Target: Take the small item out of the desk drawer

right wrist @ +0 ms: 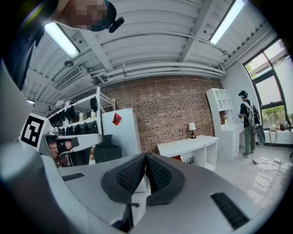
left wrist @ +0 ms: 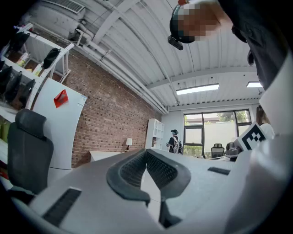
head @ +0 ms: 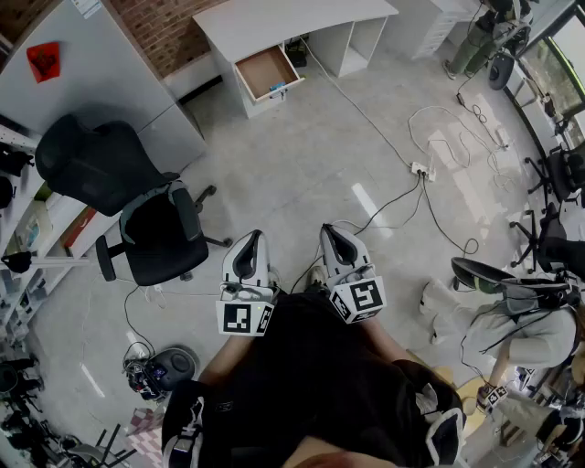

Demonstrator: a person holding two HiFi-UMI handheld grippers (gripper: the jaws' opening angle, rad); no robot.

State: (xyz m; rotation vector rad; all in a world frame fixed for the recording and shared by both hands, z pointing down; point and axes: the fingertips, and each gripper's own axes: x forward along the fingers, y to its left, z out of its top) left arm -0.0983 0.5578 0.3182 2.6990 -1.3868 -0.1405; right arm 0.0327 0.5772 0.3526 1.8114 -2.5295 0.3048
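A white desk stands far ahead against the brick wall, and its drawer is pulled open with a brown bottom showing. A small blue item lies at the drawer's front edge. My left gripper and right gripper are held close to my body, well short of the desk. Both are shut with nothing between the jaws. In the right gripper view the desk appears beyond the shut gripper. The left gripper points up toward the wall and ceiling.
A black office chair stands on the floor to my left. White cables and a power strip trail across the floor on the right. A person sits low at right. White shelving stands beside the desk. A small floor robot sits at lower left.
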